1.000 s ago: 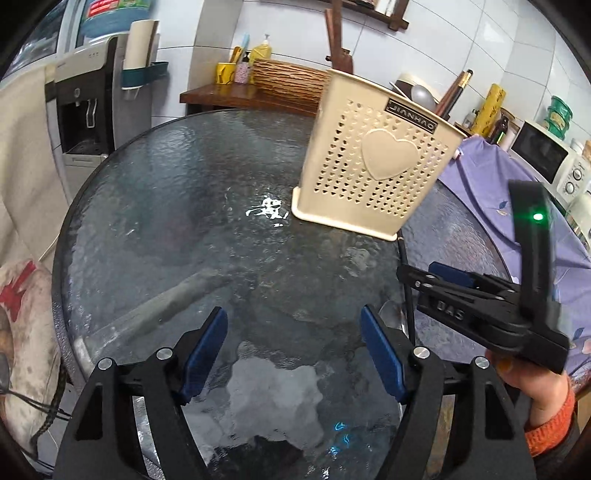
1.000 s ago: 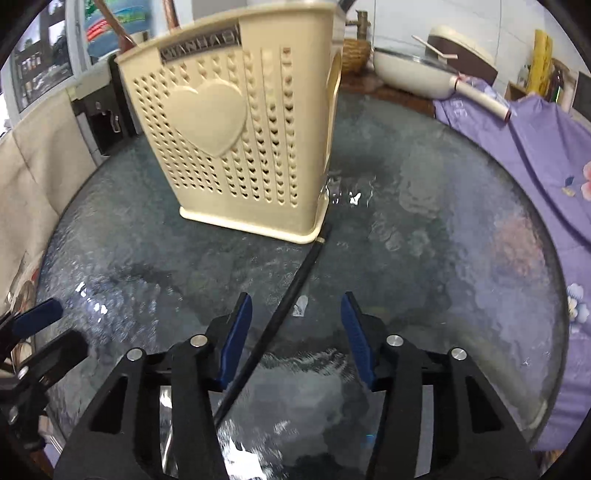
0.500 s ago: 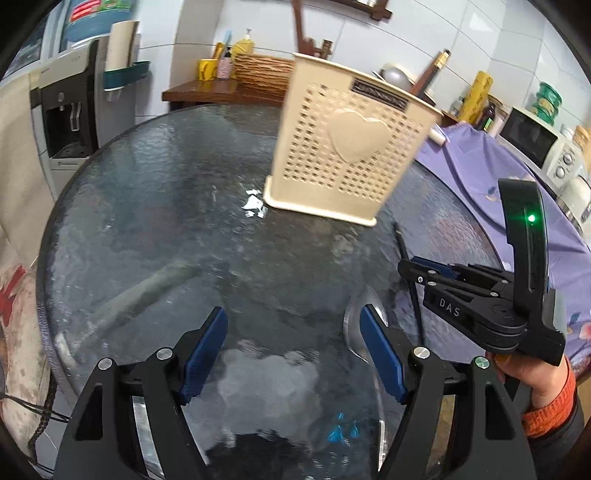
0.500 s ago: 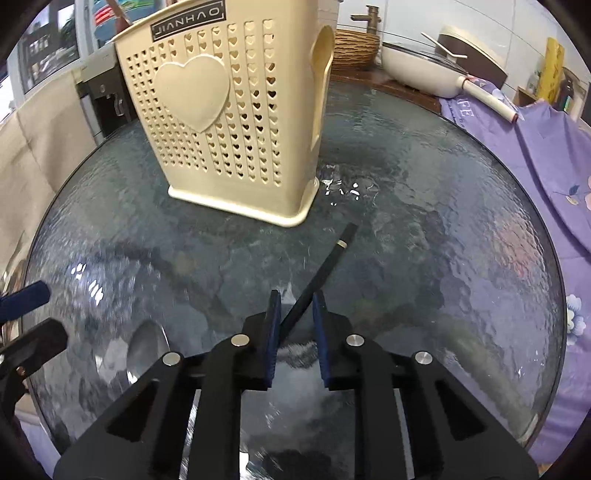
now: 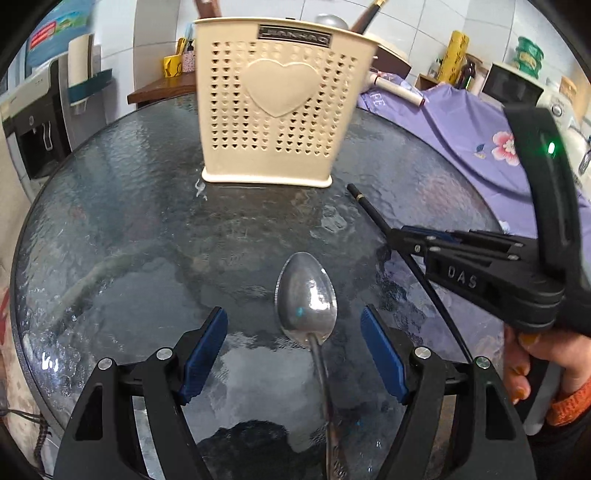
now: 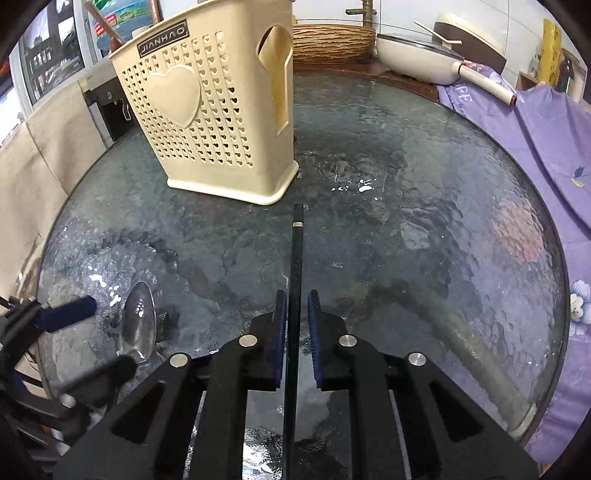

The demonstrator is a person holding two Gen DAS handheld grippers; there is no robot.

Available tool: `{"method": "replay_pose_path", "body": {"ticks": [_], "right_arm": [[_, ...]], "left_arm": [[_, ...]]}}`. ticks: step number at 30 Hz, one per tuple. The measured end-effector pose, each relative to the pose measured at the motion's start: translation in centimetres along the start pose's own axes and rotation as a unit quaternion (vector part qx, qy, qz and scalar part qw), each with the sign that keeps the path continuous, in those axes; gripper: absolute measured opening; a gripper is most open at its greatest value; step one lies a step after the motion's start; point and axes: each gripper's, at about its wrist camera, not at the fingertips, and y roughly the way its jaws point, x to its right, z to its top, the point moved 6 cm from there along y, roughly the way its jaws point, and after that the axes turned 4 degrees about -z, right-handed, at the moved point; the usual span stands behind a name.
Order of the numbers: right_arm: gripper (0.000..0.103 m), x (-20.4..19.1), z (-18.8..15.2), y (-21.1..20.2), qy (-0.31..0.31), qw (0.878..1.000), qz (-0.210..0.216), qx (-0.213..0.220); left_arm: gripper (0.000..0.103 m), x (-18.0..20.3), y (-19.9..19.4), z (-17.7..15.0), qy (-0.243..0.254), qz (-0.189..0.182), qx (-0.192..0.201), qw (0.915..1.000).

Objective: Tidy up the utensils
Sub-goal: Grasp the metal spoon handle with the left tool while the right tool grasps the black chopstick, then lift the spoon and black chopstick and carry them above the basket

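Note:
A cream utensil holder (image 5: 273, 110) with a heart stands on the round glass table (image 5: 129, 206); it also shows in the right wrist view (image 6: 210, 118). My right gripper (image 6: 294, 314) is shut on a black chopstick (image 6: 296, 251), whose tip points toward the holder; the chopstick also shows in the left wrist view (image 5: 373, 214). A metal spoon (image 5: 306, 299) lies on the glass with its bowl between the fingers of my open left gripper (image 5: 293, 339). The spoon also shows at the left of the right wrist view (image 6: 138, 325).
Several utensil handles stick out of the holder's top (image 5: 365, 18). A purple flowered cloth (image 5: 461, 122) lies to the right of the table. A white pan (image 6: 424, 55) and a woven basket (image 6: 332, 40) stand on a counter behind. A water dispenser (image 5: 37, 122) stands at the left.
My right gripper closed on the black chopstick and swung it straight ahead. My left gripper moved right, so the spoon now lies between its fingers.

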Motion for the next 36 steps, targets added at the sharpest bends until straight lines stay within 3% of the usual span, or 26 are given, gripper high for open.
{"method": "replay_pose_path", "body": {"ticks": [7, 11, 24, 25, 28, 36], "right_arm": [[0.013, 1.3, 0.4, -0.1, 0.020, 1.000, 0.011, -0.002], [0.013, 1.4, 0.1, -0.2, 0.023, 1.000, 0.010, -0.001], [0.014, 1.0, 1.9, 1.2, 0.014, 1.000, -0.003, -0.009], [0.016, 1.0, 2.1, 1.5, 0.015, 1.000, -0.006, -0.012], [0.035, 1.2, 2.6, 2.0, 0.022, 1.000, -0.006, -0.013], [0.034, 1.4, 3.5, 3.2, 0.009, 0.999, -0.026, -0.020]], "left_arm": [[0.054, 1.1, 1.1, 0.3, 0.022, 0.025, -0.003, 0.9995], [0.037, 1.1, 1.3, 0.6, 0.028, 0.038, -0.002, 0.9989], [0.037, -0.3, -0.6, 1.9, 0.008, 0.023, 0.023, 0.9994], [0.037, -0.6, -0.9, 2.1, 0.007, 0.023, 0.027, 0.9993], [0.037, -0.9, -1.2, 2.3, 0.006, 0.023, 0.032, 0.9992], [0.037, -1.4, -1.0, 2.5, -0.003, 0.011, 0.030, 0.9995]]}}
